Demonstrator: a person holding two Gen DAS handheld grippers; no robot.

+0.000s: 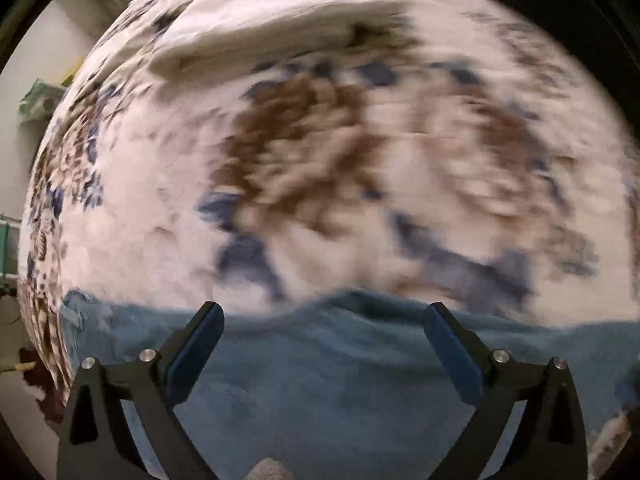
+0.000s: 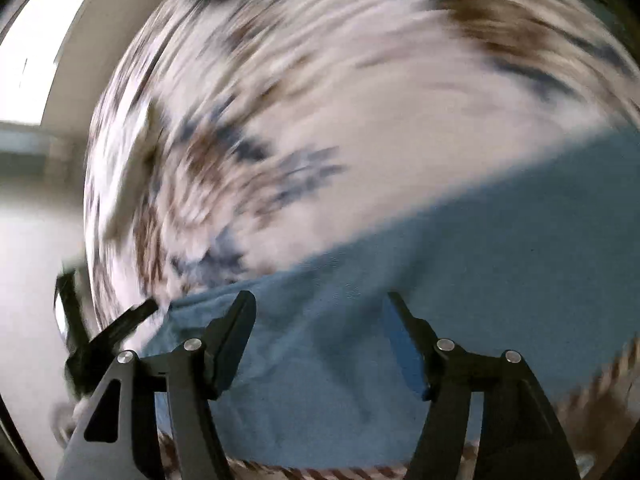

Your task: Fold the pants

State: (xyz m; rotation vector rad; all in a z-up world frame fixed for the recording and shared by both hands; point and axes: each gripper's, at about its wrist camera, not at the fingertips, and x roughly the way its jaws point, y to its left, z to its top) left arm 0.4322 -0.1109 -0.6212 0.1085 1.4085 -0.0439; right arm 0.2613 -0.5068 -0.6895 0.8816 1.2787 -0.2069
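Counting what I have in front of me: one pair of blue pants (image 1: 340,380), two grippers, one floral bedspread (image 1: 160,220). From the left wrist camera, my left gripper (image 1: 325,318) has its jaws spread wide with nothing between them, hanging over the pants, whose wavy upper edge runs across just past the fingertips. From the right wrist camera, my right gripper (image 2: 322,308) is likewise released, jaws apart and gripping nothing, over the same pants (image 2: 460,272), whose edge slants up toward the right of that view. Whether either gripper touches the cloth I cannot tell.

The pants lie flat on the bedspread, which is white with brown and blue flower clusters and covers a bed. Both views are smeared with motion blur, the right one heavily, so the pattern (image 2: 280,120) reads only as streaks there. A raised fold of white bedding (image 1: 260,40) crosses the far part of the left view. Beyond the bed's edge I see a pale wall (image 1: 52,48) and something green (image 1: 40,100) beside it, too small to identify. In the right view a bright window (image 2: 40,40) sits at far left.
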